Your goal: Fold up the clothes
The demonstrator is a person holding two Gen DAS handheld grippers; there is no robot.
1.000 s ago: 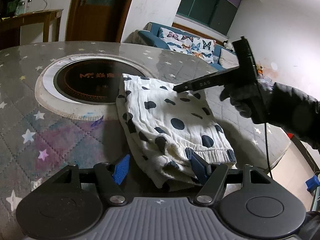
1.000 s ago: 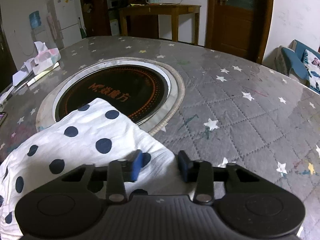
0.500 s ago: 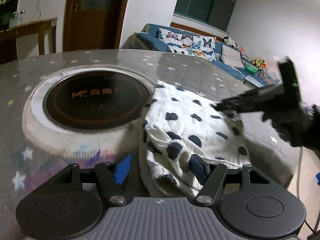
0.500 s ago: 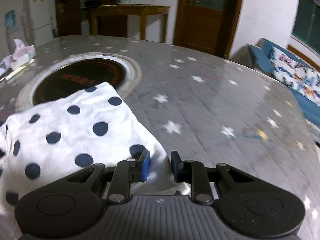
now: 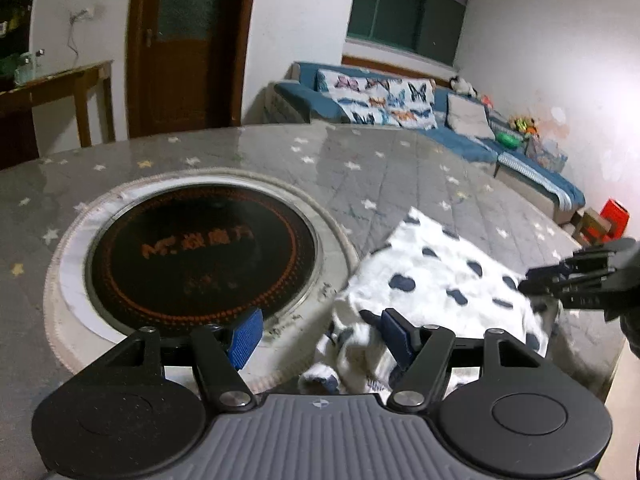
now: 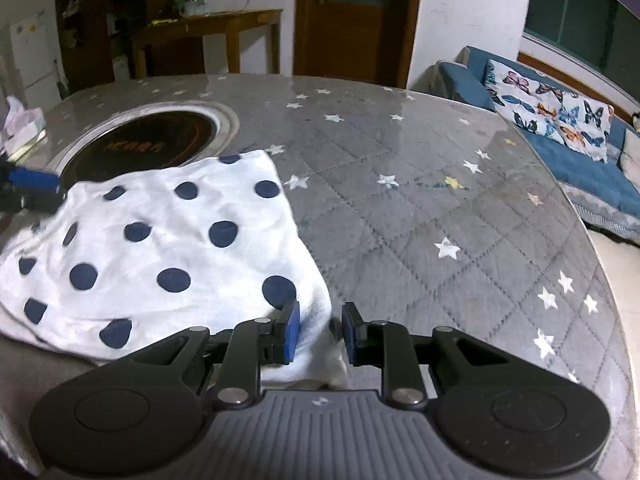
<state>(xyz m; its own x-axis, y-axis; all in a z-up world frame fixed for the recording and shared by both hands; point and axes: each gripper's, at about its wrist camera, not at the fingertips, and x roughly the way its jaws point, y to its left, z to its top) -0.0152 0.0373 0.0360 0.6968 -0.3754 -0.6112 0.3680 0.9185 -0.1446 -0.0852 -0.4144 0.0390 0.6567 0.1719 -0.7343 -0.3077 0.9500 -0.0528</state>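
Blue-padded fingers of the left gripper [image 5: 320, 330] stood wide apart, held low over the round grey quilted star-print table [image 5: 400, 168], its left pad above the rim of the black glass inset cooker [image 5: 200, 256], its right pad touching the rumpled hem of the white folded garment with navy dots [image 6: 168, 248]. To the right, the right gripper [image 6: 318, 332] straddled the soft cloth's near corner, jaws slightly parted, fabric bunched between them without being clamped
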